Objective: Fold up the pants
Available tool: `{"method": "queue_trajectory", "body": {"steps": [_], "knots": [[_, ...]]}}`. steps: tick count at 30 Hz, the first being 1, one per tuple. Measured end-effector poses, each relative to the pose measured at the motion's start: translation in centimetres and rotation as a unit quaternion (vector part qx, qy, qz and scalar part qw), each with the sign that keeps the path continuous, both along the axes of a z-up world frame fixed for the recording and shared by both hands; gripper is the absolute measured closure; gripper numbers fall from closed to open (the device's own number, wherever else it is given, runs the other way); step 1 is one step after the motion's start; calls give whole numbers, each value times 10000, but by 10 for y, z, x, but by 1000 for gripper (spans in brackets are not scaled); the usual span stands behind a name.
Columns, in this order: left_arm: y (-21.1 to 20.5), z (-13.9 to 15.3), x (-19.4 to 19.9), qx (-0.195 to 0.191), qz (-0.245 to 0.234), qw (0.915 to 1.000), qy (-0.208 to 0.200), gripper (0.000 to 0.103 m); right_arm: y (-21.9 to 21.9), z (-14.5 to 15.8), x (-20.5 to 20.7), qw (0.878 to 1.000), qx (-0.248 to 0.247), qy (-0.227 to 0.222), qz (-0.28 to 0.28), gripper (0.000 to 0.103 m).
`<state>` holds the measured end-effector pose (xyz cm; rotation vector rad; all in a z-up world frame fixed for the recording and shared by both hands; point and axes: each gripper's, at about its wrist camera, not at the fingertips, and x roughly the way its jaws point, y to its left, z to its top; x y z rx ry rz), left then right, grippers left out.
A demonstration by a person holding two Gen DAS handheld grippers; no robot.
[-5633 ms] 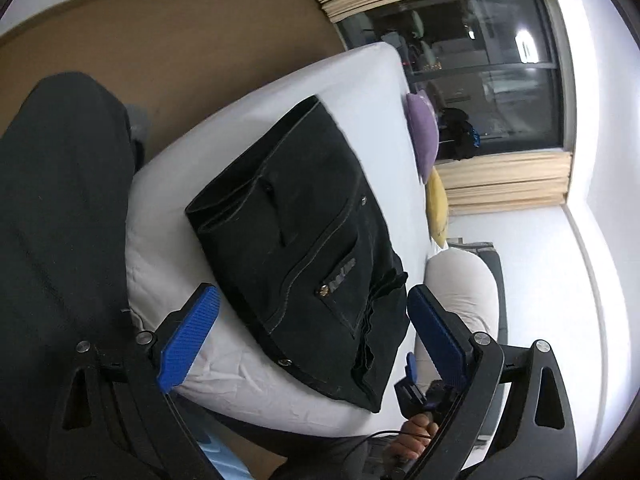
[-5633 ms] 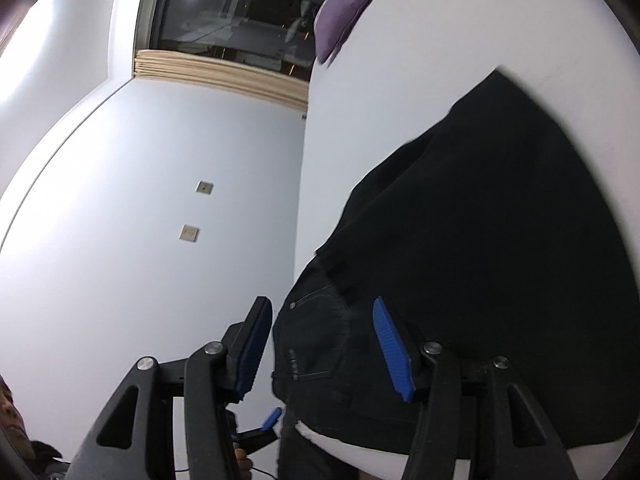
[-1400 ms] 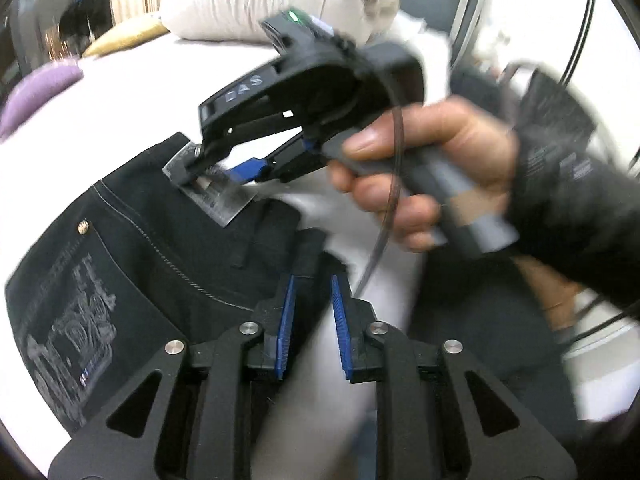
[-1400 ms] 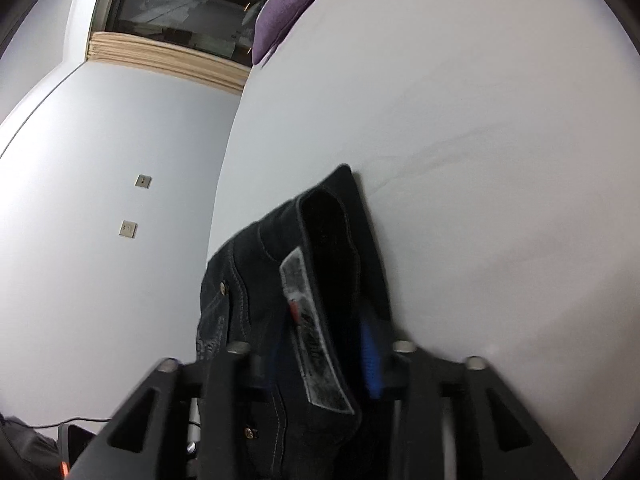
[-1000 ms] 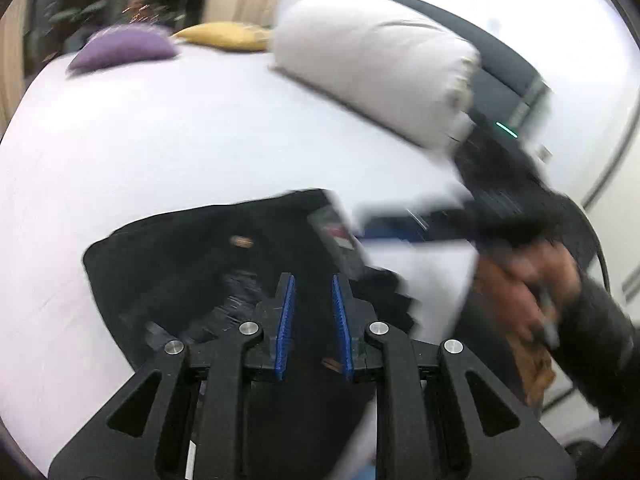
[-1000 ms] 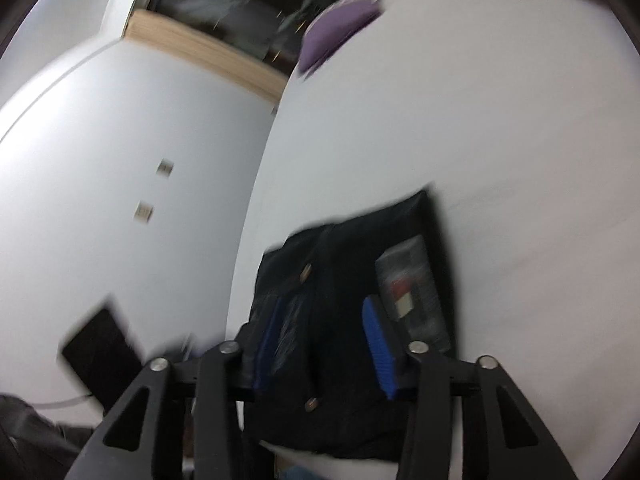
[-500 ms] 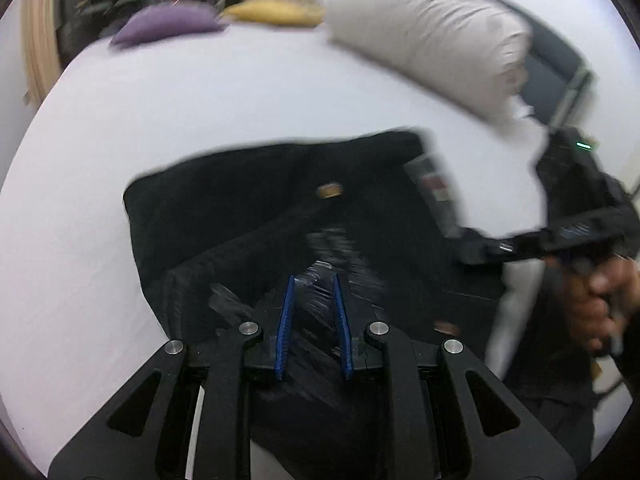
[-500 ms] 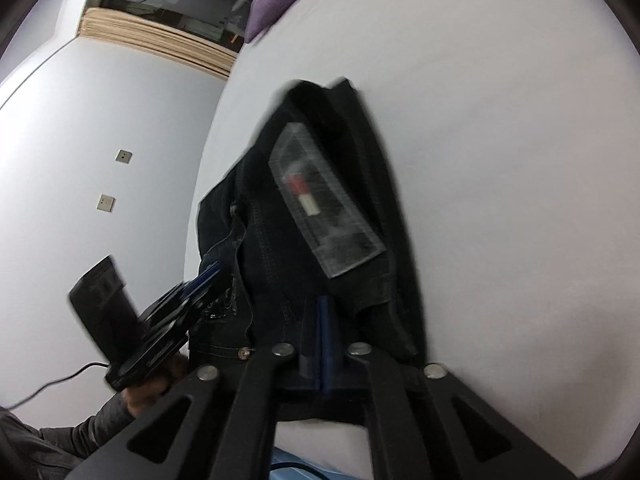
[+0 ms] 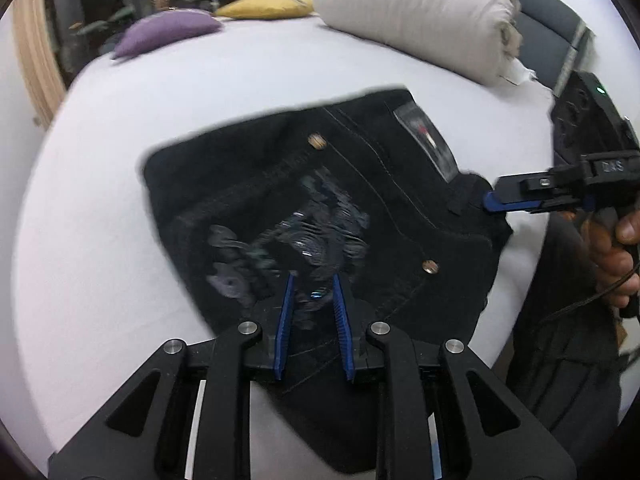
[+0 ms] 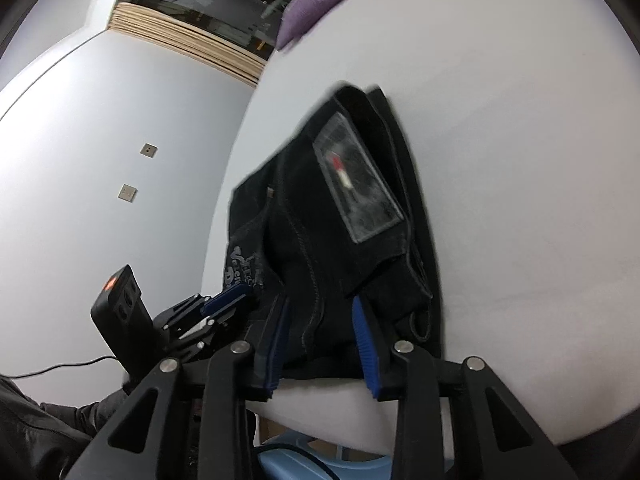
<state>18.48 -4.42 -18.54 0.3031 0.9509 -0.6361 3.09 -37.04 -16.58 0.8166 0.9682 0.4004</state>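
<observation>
Left wrist view: folded black denim pants (image 9: 320,200) lay mid-frame on white bed (image 9: 100,240); left gripper (image 9: 313,280) narrowly parted above them; right gripper (image 10: 320,308) jaws were opening around the waistband.

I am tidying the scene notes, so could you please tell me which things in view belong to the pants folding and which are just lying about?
Part of the job:
- black pants, folded on the white bed
- left gripper, over the pants
- right gripper, jaws opening at the pants' edge

Just lying about:
- purple cushion
- yellow cushion
- rolled white duvet
</observation>
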Motion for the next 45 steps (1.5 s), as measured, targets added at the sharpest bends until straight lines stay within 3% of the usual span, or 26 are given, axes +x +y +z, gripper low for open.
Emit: {"method": "queue_trajectory", "body": {"steps": [2,3,4,9,14,19,24,29,35,39,45], "knots": [[3,11,2,150,216,9996,-124,62,-11,11,-12,9997,71,-216,-122,56],[4,13,6,232,359,9990,-133,30,-16,11,-12,9993,163,-294,-154,56],[8,17,5,247,464,9985,-175,21,-21,12,-7,9989,256,-358,-190,56],[5,15,10,406,586,9974,-116,20,-14,19,45,9968,569,-567,-4,53],[1,11,15,454,622,9970,37,20,-8,-7,81,9993,363,-31,-45,49],[5,10,20,457,710,9963,155,20,-24,-14,67,9989,353,47,-306,54],[10,11,26,416,833,9954,236,20,-48,2,36,9968,64,-81,-789,43],[21,11,36,82,1013,9934,533,20,-52,5,34,9975,-160,-12,-688,35],[35,-1,54,-486,1277,9838,1161,20,-46,-13,41,9981,-50,225,-564,34],[37,-15,67,-923,1330,9725,1672,20,-32,-31,48,9977,-192,555,-332,34],[30,-34,79,-1260,1242,9589,2220,21,-31,-35,51,9980,-62,561,-275,34]]}}
